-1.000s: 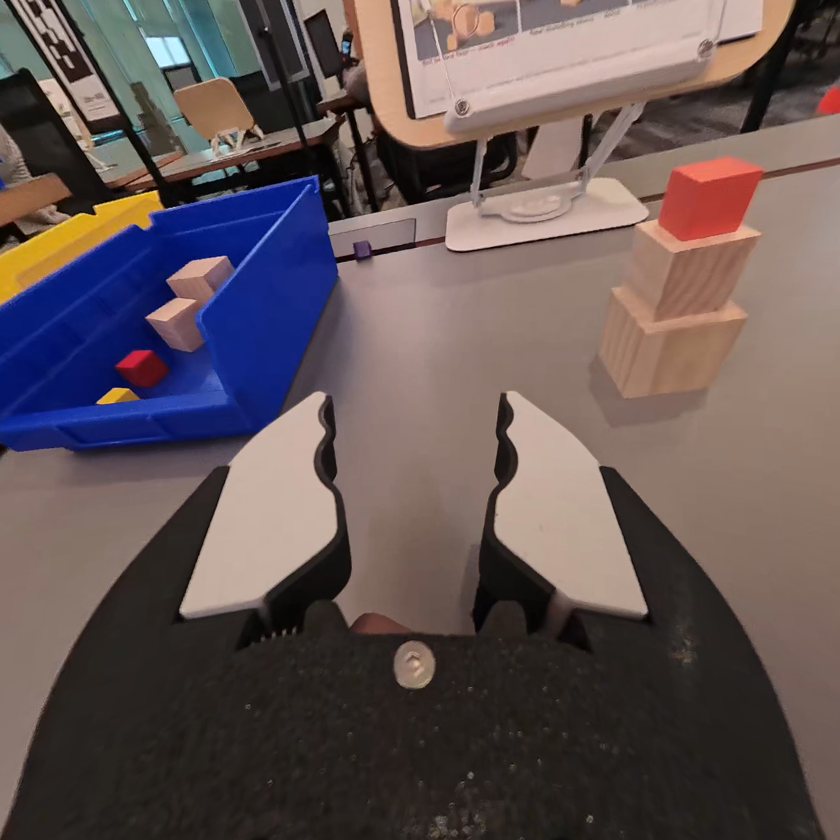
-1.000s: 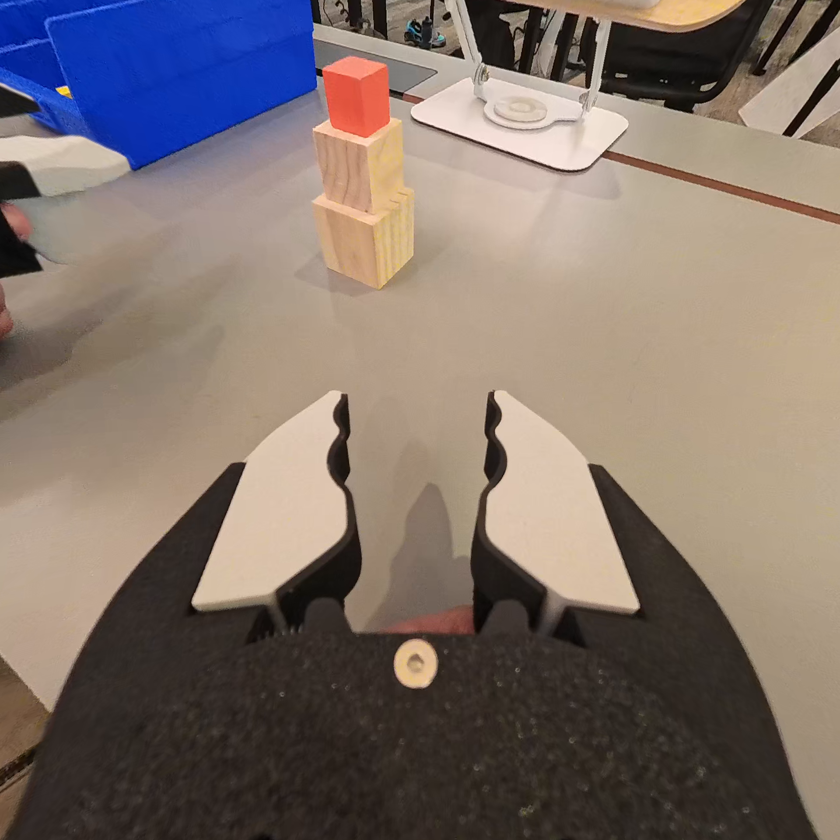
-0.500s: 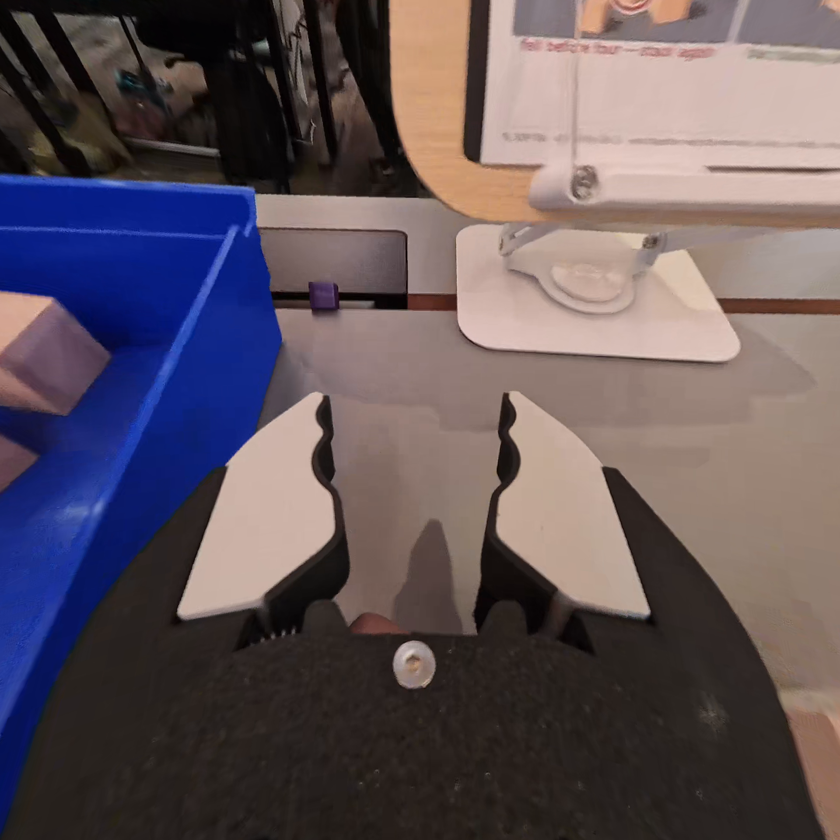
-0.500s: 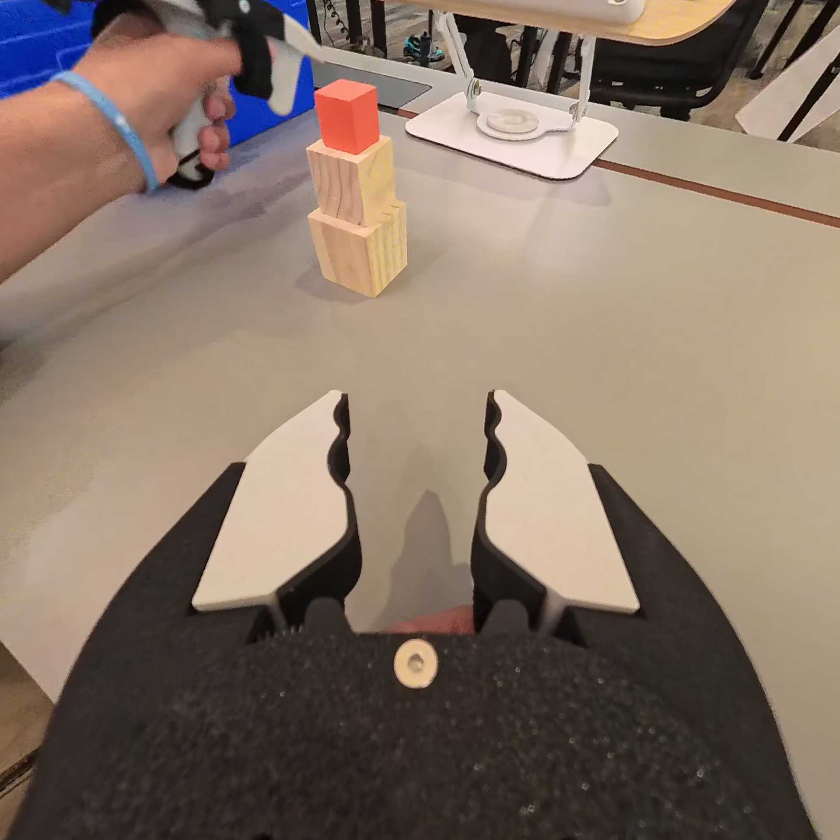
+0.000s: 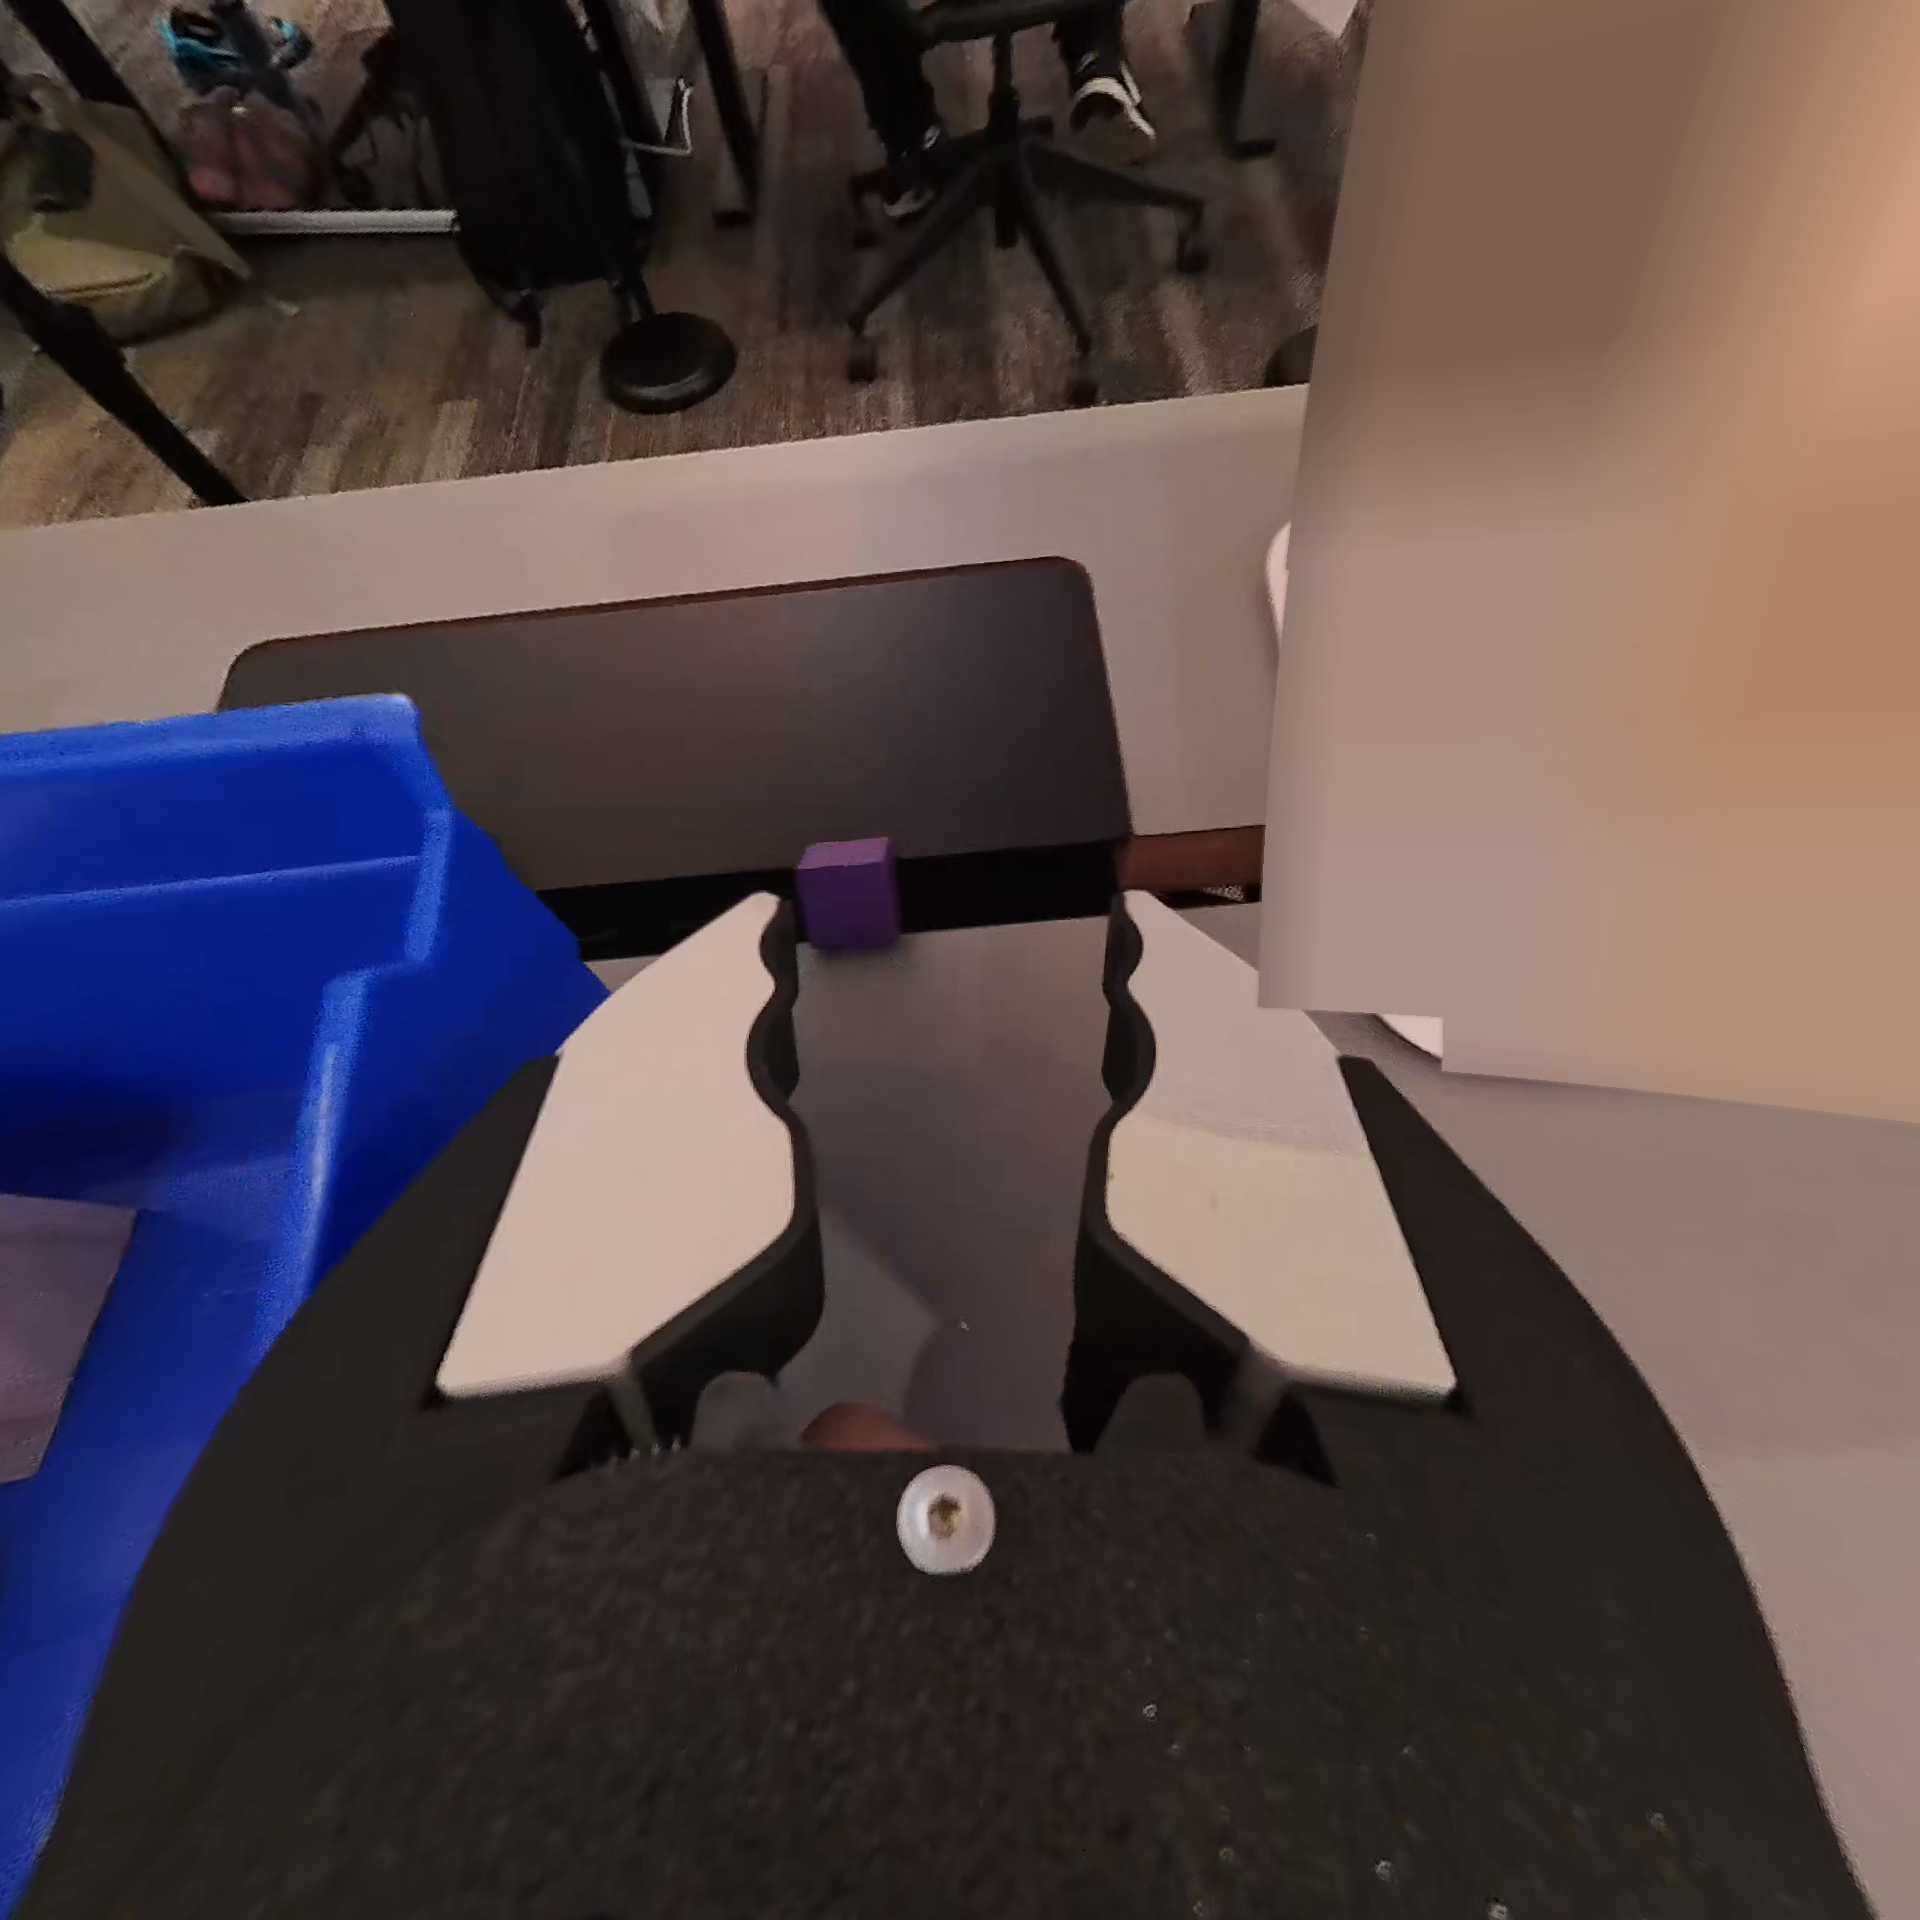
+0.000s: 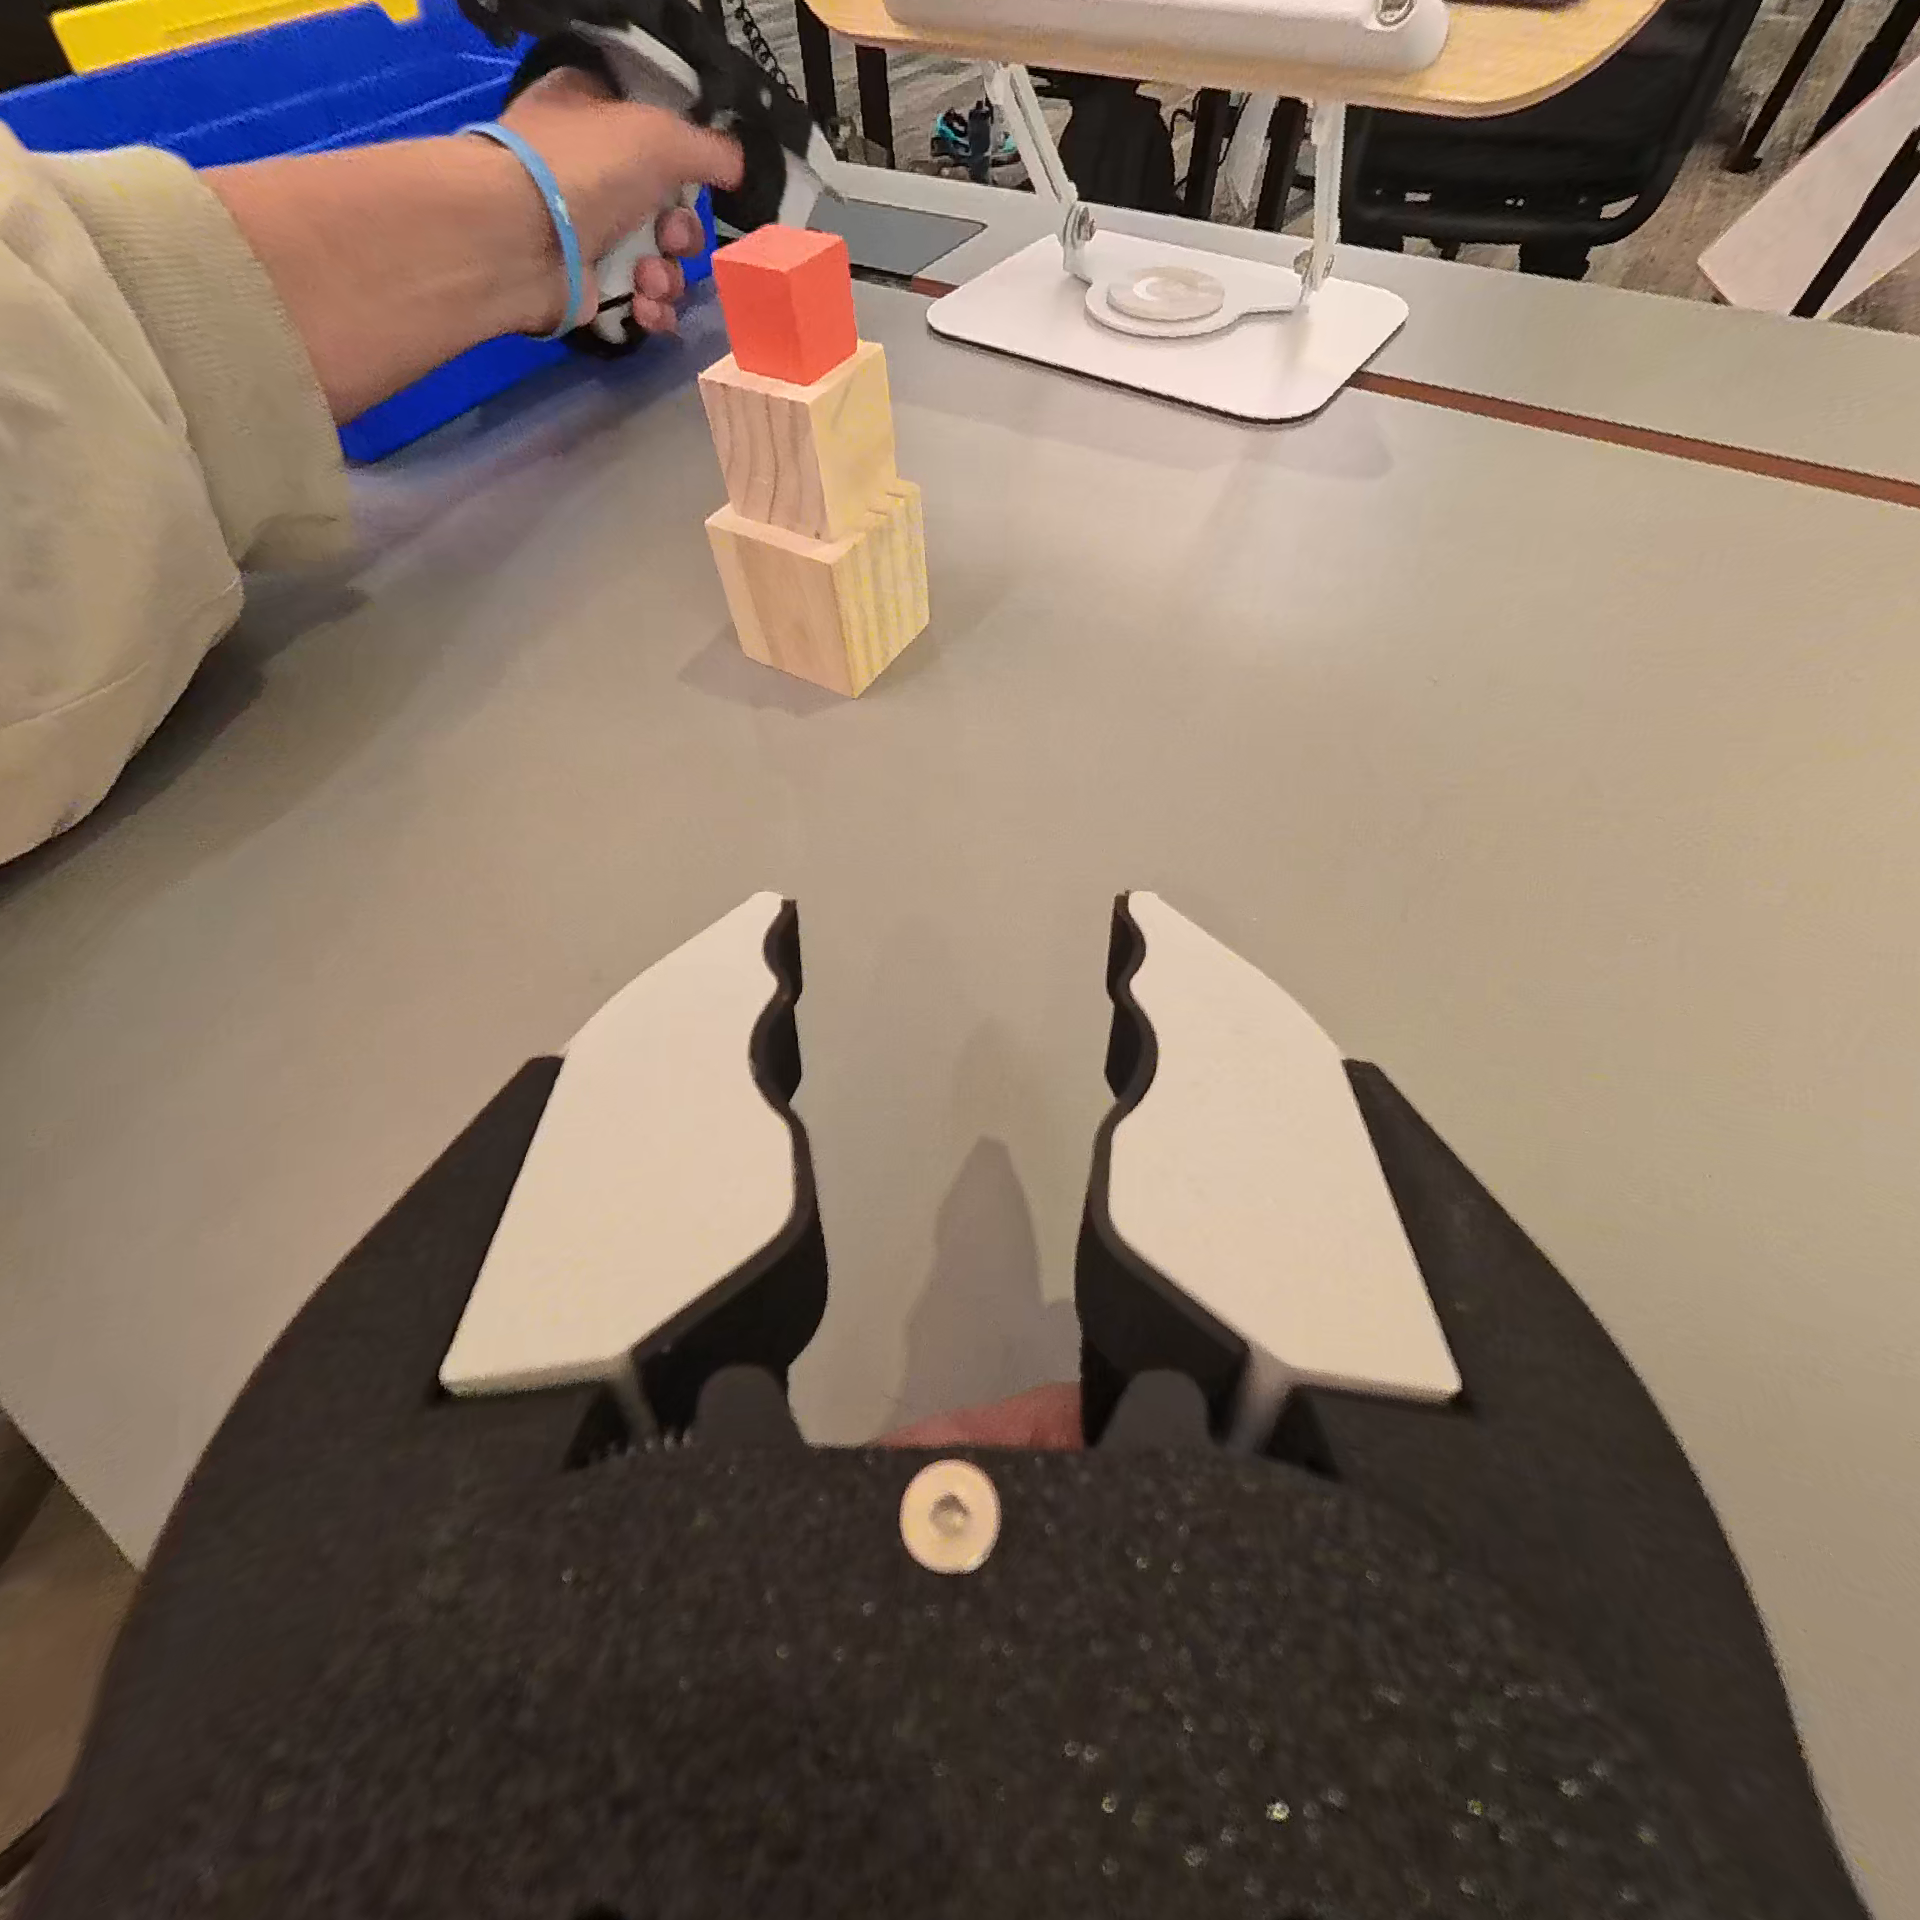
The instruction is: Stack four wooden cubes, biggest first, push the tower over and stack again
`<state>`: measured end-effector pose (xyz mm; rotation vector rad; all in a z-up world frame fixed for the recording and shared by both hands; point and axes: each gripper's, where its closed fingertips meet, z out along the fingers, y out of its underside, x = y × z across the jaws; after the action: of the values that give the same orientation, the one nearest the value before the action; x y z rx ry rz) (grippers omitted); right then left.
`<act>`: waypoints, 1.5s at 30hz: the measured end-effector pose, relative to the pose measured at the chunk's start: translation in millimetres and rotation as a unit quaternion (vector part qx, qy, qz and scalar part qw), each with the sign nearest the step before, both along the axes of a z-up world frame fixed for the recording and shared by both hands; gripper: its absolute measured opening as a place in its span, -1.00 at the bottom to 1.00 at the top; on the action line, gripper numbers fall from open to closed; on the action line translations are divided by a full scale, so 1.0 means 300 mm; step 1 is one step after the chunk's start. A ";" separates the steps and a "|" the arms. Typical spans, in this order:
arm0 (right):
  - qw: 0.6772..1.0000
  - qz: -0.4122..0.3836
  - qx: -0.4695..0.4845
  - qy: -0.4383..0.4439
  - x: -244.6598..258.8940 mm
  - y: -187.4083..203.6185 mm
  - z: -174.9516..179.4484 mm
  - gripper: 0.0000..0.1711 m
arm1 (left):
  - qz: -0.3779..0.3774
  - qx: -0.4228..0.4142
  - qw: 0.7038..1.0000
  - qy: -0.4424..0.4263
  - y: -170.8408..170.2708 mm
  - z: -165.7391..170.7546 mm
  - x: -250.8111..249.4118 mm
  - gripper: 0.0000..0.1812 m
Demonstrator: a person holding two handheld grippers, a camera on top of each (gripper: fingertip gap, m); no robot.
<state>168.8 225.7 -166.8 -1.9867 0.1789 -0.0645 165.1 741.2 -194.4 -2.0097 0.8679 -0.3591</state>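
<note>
Right now my left gripper (image 5: 945, 914) hangs with its white fingers spread and nothing between them, near the far edge of the grey table (image 6: 1351, 779), right beside the corner of the blue plastic bin (image 5: 208, 935). Just off the tip of its left finger sits a small purple cube (image 5: 847, 894), resting where the table meets a dark rectangular panel (image 5: 675, 717) set into its far edge; I cannot tell whether the finger touches it. A pale wooden block (image 5: 52, 1330) shows inside the bin at the left margin, blurred. My right gripper (image 6: 951, 904) is likewise spread wide and holds nothing, low over the near part of the table and well apart from the tower. The tower stands toward the far side of the table, three high: a large pale wooden cube (image 6: 826, 592) on the tabletop, a medium pale wooden cube (image 6: 795, 442) on top of it and turned slightly off square, and a small red cube (image 6: 784, 301) on top of that. From the right wrist view I see the person's left hand (image 6: 613, 187), with a blue wristband and a beige sleeve, gripping the left tool's handle beyond the tower, in front of the bin. A white flat-based stand (image 6: 1174, 322) sits at the far edge to the right of the tower, carrying a wooden-edged board.
</note>
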 end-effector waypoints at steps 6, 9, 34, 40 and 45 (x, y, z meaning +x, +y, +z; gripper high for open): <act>1.000 0.002 -0.002 0.010 0.003 0.006 -0.015 -0.34 | 0.008 -0.026 0.999 0.030 0.056 -0.071 0.011 -0.33; 1.000 0.001 -0.005 0.015 0.007 0.008 -0.030 -0.34 | 0.025 -0.036 0.998 0.053 0.081 -0.103 0.009 -0.33; 1.000 0.003 0.003 0.012 0.002 0.002 0.004 -0.34 | -0.010 0.058 0.996 -0.062 -0.166 0.161 -0.066 -0.77; 1.000 0.009 0.008 0.001 -0.021 0.003 0.030 -0.35 | -0.096 0.112 0.985 -0.091 -0.483 0.338 -0.172 -0.77; 1.000 0.012 0.008 -0.008 -0.036 0.004 0.039 -0.35 | -0.175 0.146 0.967 -0.115 -0.761 0.398 -0.316 -0.77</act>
<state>157.9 226.9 -155.1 -1.9707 0.1453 -0.0637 70.4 512.7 -74.9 -1.5099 1.0607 -0.6124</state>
